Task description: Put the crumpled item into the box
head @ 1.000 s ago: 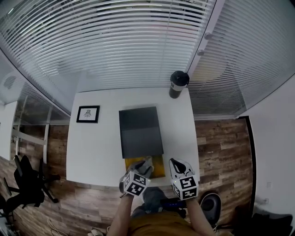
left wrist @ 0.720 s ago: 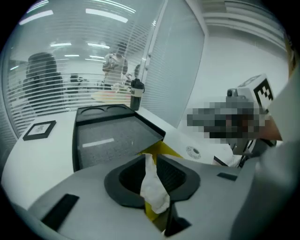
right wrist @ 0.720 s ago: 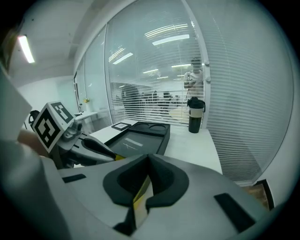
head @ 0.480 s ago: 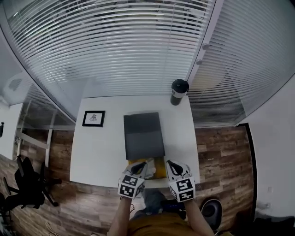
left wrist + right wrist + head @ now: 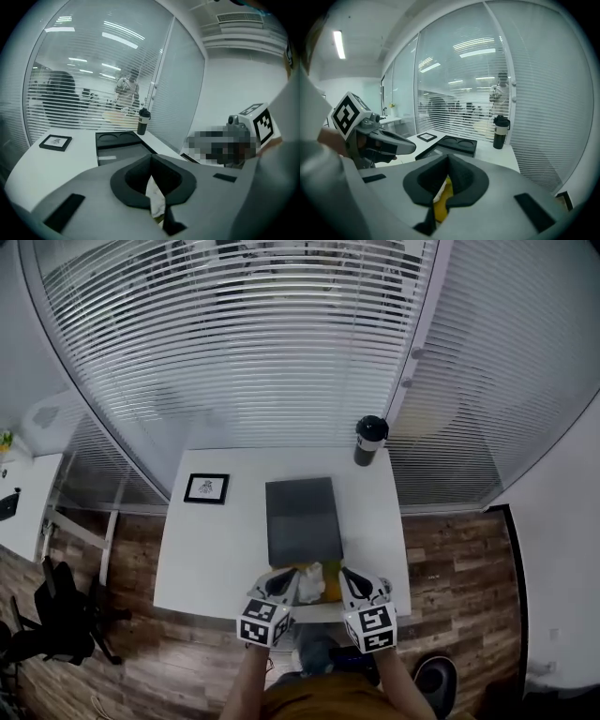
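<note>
The white crumpled item (image 5: 311, 581) is at the table's near edge, over a yellow sheet (image 5: 328, 585). My left gripper (image 5: 292, 579) is shut on it: white paper (image 5: 154, 199) is pinched between its dark pads. The dark grey box (image 5: 302, 521) lies open just beyond, in the middle of the table; it also shows as the box (image 5: 117, 140) in the left gripper view. My right gripper (image 5: 345, 576) sits at the sheet's right edge with its jaws together. Yellow (image 5: 442, 201) fills the slit between them; I cannot tell whether it is pinched.
A black bottle (image 5: 369, 439) stands at the white table's (image 5: 216, 549) far right corner. A small framed picture (image 5: 207, 488) lies left of the box. Window blinds (image 5: 281, 343) rise behind the table. An office chair (image 5: 56, 615) stands on the wood floor at left.
The left gripper's jaws, open over the crumpled item a second ago, have closed on it. Both grippers sit a little nearer the table's near edge.
</note>
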{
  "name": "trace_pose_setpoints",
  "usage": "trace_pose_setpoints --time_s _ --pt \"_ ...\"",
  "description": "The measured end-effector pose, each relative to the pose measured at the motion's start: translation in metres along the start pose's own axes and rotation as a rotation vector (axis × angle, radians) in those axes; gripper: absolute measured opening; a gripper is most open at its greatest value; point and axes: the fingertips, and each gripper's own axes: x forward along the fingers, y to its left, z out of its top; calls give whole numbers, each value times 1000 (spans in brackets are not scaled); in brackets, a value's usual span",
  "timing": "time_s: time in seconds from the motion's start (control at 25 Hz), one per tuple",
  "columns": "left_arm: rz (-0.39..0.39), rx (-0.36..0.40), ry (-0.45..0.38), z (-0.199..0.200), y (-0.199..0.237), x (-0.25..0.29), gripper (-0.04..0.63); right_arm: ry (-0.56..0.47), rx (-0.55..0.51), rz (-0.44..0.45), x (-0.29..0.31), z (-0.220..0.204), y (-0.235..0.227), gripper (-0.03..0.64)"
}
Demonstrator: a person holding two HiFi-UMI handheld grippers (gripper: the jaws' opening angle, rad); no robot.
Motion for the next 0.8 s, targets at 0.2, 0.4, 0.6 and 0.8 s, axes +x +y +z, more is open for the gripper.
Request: trace_pose_setpoints --time_s 0.2,0.4,0.6,0.8 --pt "32 -3 -118 23 0 -24 23 -33 -29 -2 -7 11 11 12" --pt "82 56 -135 33 0 -42 23 -72 -48 -7 -17 26 21 12" --pt "81 59 -188 42 -4 -54 24 -98 -49 -12 -25 34 26 12" --pt "90 67 -191 41 -4 -56 23 -103 -48 -18 -28 30 26 12"
